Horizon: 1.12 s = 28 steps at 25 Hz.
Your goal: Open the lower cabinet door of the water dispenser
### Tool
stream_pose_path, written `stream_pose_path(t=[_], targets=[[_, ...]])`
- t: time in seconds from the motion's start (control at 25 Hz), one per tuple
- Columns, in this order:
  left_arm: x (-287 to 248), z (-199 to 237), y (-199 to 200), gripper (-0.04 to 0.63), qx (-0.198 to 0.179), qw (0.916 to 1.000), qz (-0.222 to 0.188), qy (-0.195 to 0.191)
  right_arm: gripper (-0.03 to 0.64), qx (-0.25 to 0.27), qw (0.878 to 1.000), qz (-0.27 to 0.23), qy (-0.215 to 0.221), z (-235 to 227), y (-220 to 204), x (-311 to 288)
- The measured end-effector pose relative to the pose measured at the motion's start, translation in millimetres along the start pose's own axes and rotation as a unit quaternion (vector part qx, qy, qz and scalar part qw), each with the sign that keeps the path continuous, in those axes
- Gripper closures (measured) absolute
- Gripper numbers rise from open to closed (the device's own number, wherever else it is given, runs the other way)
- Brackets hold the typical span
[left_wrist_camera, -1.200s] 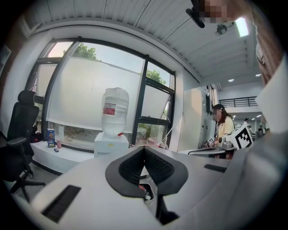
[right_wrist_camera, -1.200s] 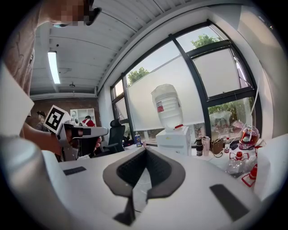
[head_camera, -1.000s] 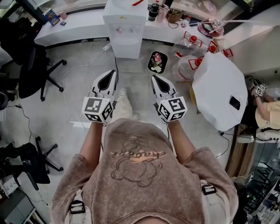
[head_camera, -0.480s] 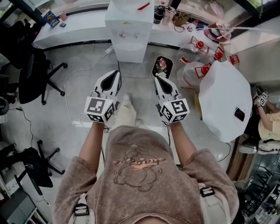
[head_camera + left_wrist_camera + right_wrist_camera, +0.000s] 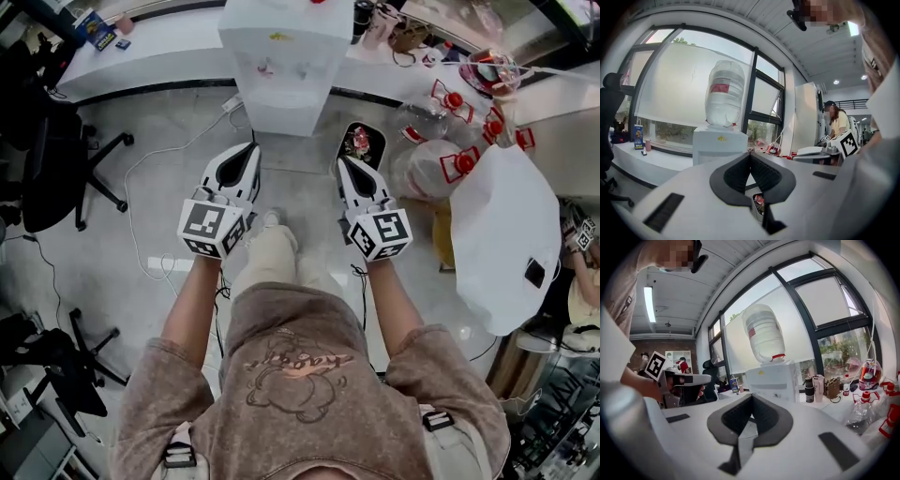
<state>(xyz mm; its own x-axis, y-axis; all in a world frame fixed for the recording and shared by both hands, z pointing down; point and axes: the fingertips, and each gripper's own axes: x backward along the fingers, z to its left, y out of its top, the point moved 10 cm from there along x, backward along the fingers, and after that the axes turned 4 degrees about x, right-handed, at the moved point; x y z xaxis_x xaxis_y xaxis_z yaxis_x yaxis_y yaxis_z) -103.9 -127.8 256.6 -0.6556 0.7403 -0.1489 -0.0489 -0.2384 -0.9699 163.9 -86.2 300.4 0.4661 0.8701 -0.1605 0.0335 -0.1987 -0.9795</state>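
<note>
The white water dispenser (image 5: 281, 66) stands against the counter at the top of the head view, its front face (image 5: 286, 111) towards me. An upturned bottle (image 5: 724, 101) sits on top of it. My left gripper (image 5: 247, 148) and right gripper (image 5: 343, 161) are held side by side over the floor, pointing at the dispenser and short of it. Neither touches it. In the left gripper view the left gripper (image 5: 750, 154) is shut on nothing. My right gripper (image 5: 751, 397) is likewise shut and empty in its own view. The jaws hide the dispenser's lower door in both gripper views.
A dark bin (image 5: 361, 145) with rubbish stands right of the dispenser, beside empty bottles with red handles (image 5: 441, 155). A large white sheet (image 5: 506, 234) fills the right. A black office chair (image 5: 56, 159) and a floor cable (image 5: 141, 206) are on the left. A white counter (image 5: 159, 56) runs along the window.
I have stepped towards the dispenser, which now looms larger at the top of the head view. Both grippers moved forward and down together. Their jaws stayed shut.
</note>
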Motion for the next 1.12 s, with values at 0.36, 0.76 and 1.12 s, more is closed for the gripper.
stream_pose_path(t=[0.36,0.76,1.12], targets=[[-54.2,49.2,-85.6,0.583,0.003,0.9999,-0.011,-0.011,0.611,0.007,1.000,-0.004,-0.008,-33.5,-88.8,-57.7],[-105.9,90.5,-192.9,0.583,0.016,0.9994,-0.017,-0.027,0.611,-0.010,1.000,-0.022,-0.007,-65.0,-198.8,-105.7],[-137.6,112.6,-270.8,0.582,-0.008,0.9986,-0.032,-0.043,0.611,0.002,0.999,-0.045,0.006,-82.4,-283.3,-133.3]])
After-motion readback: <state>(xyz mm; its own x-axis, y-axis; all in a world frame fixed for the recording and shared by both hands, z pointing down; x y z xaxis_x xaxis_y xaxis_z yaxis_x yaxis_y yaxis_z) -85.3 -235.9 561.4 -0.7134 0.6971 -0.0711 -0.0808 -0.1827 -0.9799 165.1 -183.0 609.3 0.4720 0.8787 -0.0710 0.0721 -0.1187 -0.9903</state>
